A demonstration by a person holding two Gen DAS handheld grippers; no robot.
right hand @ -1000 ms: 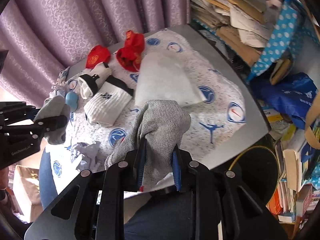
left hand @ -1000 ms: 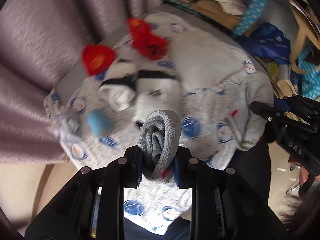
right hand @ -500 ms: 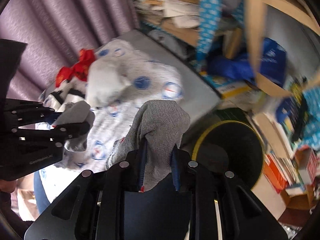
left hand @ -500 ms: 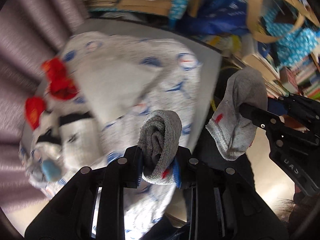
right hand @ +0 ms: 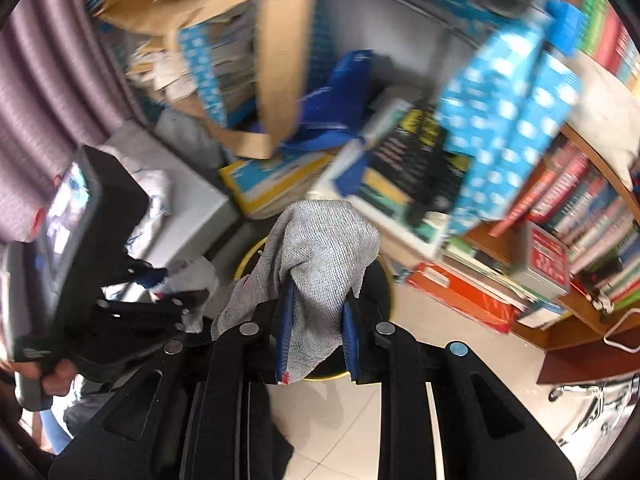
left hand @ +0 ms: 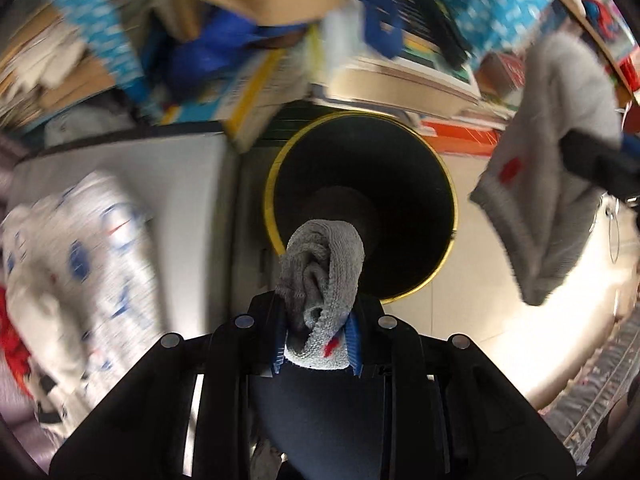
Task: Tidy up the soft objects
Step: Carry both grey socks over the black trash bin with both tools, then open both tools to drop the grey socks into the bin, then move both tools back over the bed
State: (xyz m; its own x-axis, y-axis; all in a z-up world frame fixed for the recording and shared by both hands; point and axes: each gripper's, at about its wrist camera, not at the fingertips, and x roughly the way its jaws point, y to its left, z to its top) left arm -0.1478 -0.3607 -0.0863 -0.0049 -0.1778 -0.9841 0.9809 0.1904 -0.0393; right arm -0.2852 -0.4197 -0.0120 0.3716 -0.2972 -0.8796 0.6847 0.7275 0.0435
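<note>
Your left gripper (left hand: 318,344) points straight down over a black bin with a yellow rim (left hand: 276,184), and it is clamped on a rolled grey sock (left hand: 322,272) that bulges up out of the blue pads; a small red mark shows near the sock's lower edge. The sock sits directly above the bin's dark opening, not inside it

Your right gripper (right hand: 316,340) is clamped on a second grey sock (right hand: 324,248), which drapes loosely over both pads and hangs down to the left of them. From the left wrist view that same sock (left hand: 548,184) hangs at the right of the frame, above the pale tiled floor (left hand: 448,312) and beside the bin rather than over it. From the right wrist view the bin's yellow rim (right hand: 248,256) shows just behind and below the draped sock

The surface (left hand: 188,184) lies to the left of the bin, close to its rim, with a white patterned cloth (left hand: 80,248) spread on it; the things on the cloth are too blurred to name, apart from a patch of red at the far left edge. In the right wrist view your left hand (right hand: 56,372) grips the other tool's handle at the lower left

Stacks of books (right hand: 580,208) and blue dotted bags (right hand: 508,92) crowd the shelves behind the bin, all smeared by motion blur
</note>
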